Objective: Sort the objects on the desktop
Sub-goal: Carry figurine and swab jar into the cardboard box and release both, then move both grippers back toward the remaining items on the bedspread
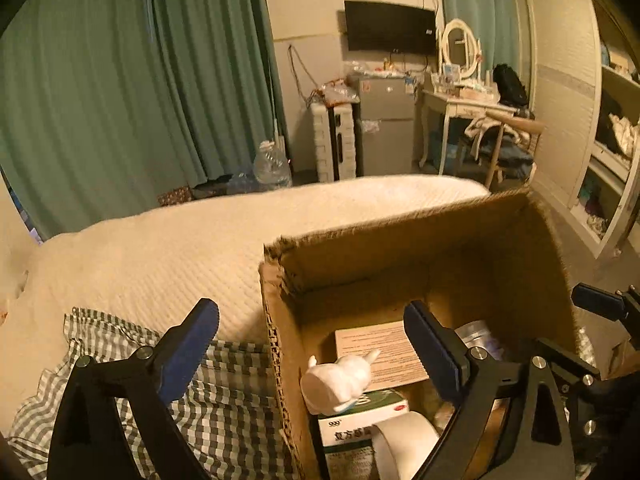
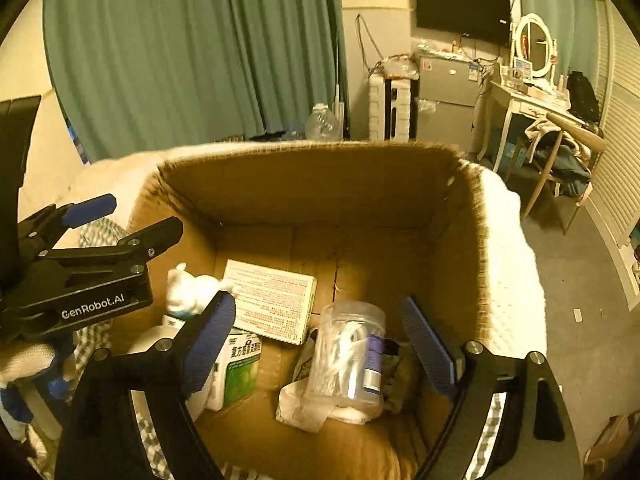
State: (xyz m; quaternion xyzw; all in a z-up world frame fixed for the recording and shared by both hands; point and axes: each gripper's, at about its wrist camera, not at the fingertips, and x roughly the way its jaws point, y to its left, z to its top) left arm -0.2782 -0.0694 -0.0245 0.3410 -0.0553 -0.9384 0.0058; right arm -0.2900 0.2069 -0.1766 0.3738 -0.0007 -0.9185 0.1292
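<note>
Inside the cardboard box (image 2: 320, 184) on the bed, the sorted things are lying loose: a white animal figurine (image 1: 340, 378) resting on a green-and-white medicine box (image 2: 236, 372), a flat printed packet (image 2: 272, 300) on the floor of the box, and a clear plastic jar (image 2: 348, 356) on crumpled wrapping. The figurine is looking hard, glossy and likely fragile, so it would be calling for a gentle pinch across its body, not its thin ears; the jar is looking light and slippery, best taken around its middle; the cartons should be light and stiff, easy to hold by their narrow sides. The left gripper (image 1: 312, 352) is hanging wide open and empty, pointing downward, one finger outside the box's near wall over the checked cloth (image 1: 224, 412), the other over the inside. The right gripper (image 2: 320, 348) is likewise standing wide open, holding nothing, tilting down into the box with the jar below its spread fingers.
</note>
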